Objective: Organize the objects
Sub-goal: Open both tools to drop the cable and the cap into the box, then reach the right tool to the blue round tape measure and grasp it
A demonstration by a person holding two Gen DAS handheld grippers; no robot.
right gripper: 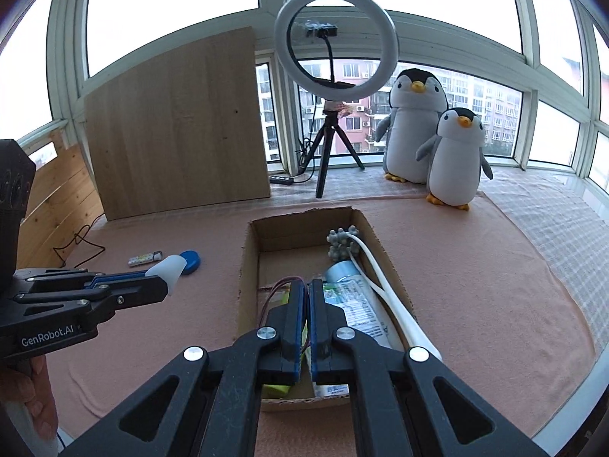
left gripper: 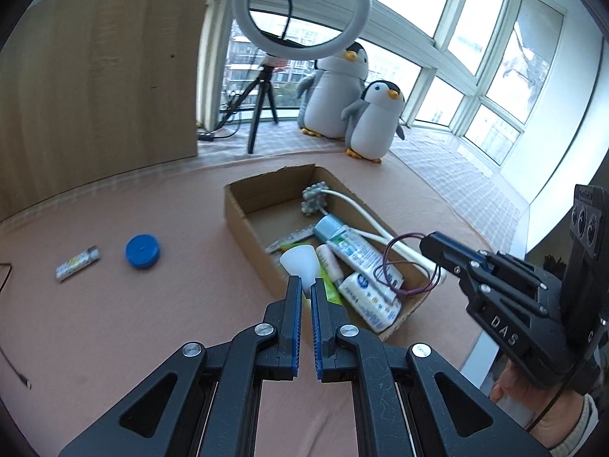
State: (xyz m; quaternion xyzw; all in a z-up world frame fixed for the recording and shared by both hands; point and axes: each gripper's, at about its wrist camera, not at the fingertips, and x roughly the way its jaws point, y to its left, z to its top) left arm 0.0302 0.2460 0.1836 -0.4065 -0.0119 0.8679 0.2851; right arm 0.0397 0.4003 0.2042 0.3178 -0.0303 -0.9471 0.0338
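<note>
My left gripper [left gripper: 307,285] is shut on the narrow end of a white cone-shaped cap [left gripper: 300,261], held over the near-left wall of the open cardboard box [left gripper: 236,205]. In the right wrist view the cone [right gripper: 171,266] hangs left of the box [right gripper: 247,262]. My right gripper [right gripper: 308,285] is shut on a purple elastic band [right gripper: 274,287] above the box's near end. The left wrist view shows that band [left gripper: 385,257] looping down from the right gripper [left gripper: 430,242]. A blue lid [left gripper: 142,251] and a small lighter-like stick [left gripper: 78,262] lie on the pink mat.
The box holds a spiky massage ball on a white handle [left gripper: 314,198], a toothpaste tube [left gripper: 354,247], a blue-white packet [left gripper: 371,301] and small tubes. Behind stand a ring light on a tripod [right gripper: 337,49], two plush penguins [right gripper: 455,156] and a wooden board [right gripper: 175,129].
</note>
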